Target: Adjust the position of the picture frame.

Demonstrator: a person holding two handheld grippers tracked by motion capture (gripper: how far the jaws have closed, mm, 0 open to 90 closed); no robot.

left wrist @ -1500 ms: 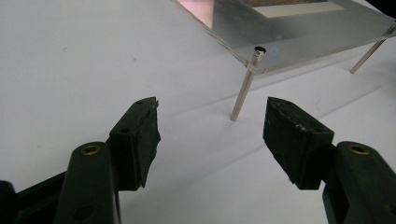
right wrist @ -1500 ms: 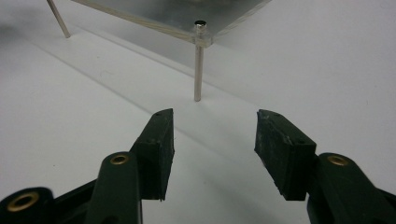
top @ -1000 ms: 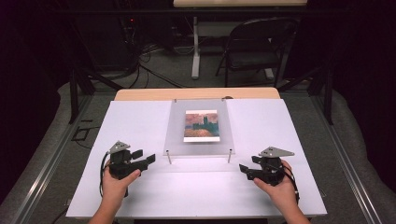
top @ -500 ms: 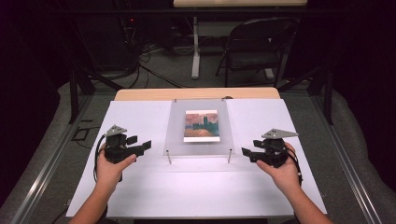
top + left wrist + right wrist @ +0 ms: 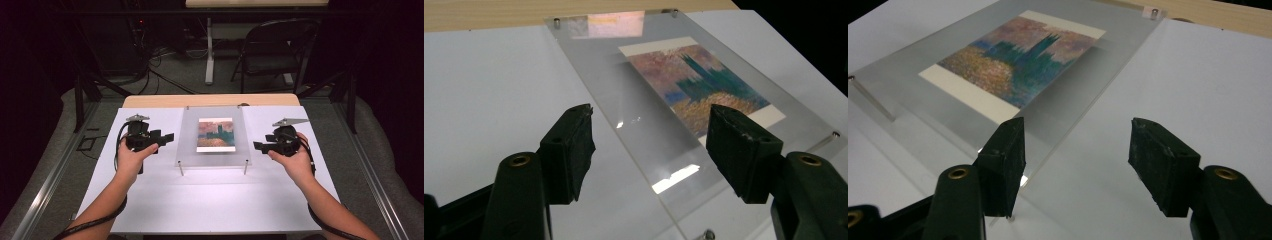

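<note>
**Clear frame with painting print sitting between two spread grippers**

The clear frame (image 5: 213, 136) is lying raised on small metal posts at the middle of the white table (image 5: 210, 200), a painted print (image 5: 216, 135) inside it. The left gripper (image 5: 167, 137) is hovering just beside its left edge, its jaws having just been closing yet standing apart with nothing between them. The right gripper (image 5: 256, 146) is hovering beside the right edge, jaws spread and empty.
</note>
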